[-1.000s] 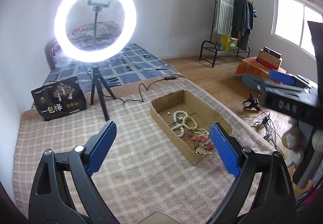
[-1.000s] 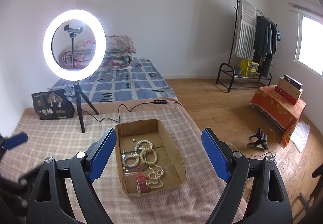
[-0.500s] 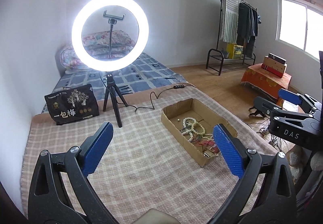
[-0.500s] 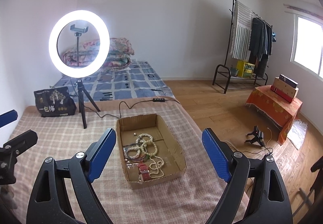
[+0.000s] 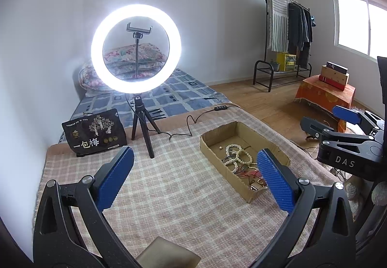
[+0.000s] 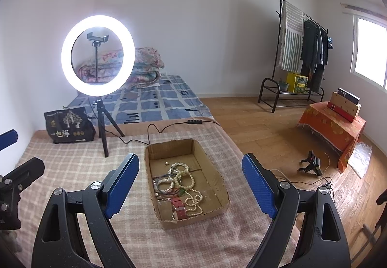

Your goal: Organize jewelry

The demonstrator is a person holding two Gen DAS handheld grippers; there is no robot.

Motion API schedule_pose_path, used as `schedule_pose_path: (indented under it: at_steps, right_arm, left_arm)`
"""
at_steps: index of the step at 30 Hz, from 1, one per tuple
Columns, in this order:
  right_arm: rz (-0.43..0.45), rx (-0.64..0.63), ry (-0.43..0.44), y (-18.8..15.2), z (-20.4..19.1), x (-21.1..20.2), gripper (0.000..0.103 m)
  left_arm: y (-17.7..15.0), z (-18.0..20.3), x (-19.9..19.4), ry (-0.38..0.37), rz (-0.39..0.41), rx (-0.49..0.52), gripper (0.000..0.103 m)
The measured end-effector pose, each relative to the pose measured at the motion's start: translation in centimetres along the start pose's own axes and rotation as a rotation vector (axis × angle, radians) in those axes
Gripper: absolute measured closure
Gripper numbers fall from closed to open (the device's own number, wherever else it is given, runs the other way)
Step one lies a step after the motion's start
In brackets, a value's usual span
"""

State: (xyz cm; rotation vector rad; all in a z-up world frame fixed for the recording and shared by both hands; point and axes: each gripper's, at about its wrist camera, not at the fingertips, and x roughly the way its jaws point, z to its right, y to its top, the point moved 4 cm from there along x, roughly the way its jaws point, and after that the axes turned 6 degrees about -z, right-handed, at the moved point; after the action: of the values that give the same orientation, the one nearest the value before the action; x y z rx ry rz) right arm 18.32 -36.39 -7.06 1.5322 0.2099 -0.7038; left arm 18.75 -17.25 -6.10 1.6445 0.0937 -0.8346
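A shallow cardboard box (image 6: 169,145) lies on the checked blanket, holding a tangle of jewelry (image 6: 181,178): pearl strands, dark bangles and a red watch strap (image 6: 178,207). My right gripper (image 6: 189,159) hovers over the box's near end, open, with nothing between its blue pads. My left gripper (image 5: 194,155) is open and empty over the blanket, left of the box (image 5: 212,147); its right pad hides part of the jewelry (image 5: 238,156). In the left wrist view the right gripper (image 5: 333,120) shows at the right edge. The left gripper (image 6: 14,154) shows at the left edge of the right wrist view.
A lit ring light (image 5: 135,48) on a small tripod stands behind the box, its cable (image 5: 193,120) trailing across the blanket. A black printed bag (image 5: 94,132) leans at the back left. The blanket (image 6: 79,164) ends just right of the box, above a wooden floor (image 6: 266,122).
The left gripper has risen slightly and tilted up, so the ring light and box sit lower and further right in its view. The right gripper has hardly moved. Both stay open.
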Motion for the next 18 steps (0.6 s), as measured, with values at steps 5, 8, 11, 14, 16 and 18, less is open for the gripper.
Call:
schedule_pose_path:
  at_steps: [5, 8, 11, 14, 16, 18]
  right_arm:
    - [-0.002, 0.004, 0.003, 0.06, 0.06, -0.09, 0.016]
    - [0.000, 0.003, 0.002, 0.10, 0.08, -0.14, 0.016]
    - [-0.001, 0.003, 0.001, 0.07, 0.07, -0.17, 0.016]
    - [0.000, 0.005, 0.001, 0.10, 0.05, -0.14, 0.016]
    - [0.001, 0.007, 0.000, 0.17, 0.12, -0.18, 0.016]
    - [0.001, 0.008, -0.002, 0.22, 0.19, -0.18, 0.016]
  left_arm:
    - [0.02, -0.02, -0.08, 0.006, 0.000, -0.001, 0.000]
    - [0.03, 0.00, -0.07, 0.003, -0.001, -0.004, 0.000]
    - [0.03, 0.01, -0.08, 0.001, -0.001, -0.008, 0.000]
    - [0.06, 0.05, -0.11, 0.000, -0.002, -0.008, 0.000]
    - [0.05, 0.05, -0.11, 0.001, -0.002, -0.007, 0.000]
    - [0.04, 0.08, -0.12, -0.001, -0.002, -0.008, 0.000]
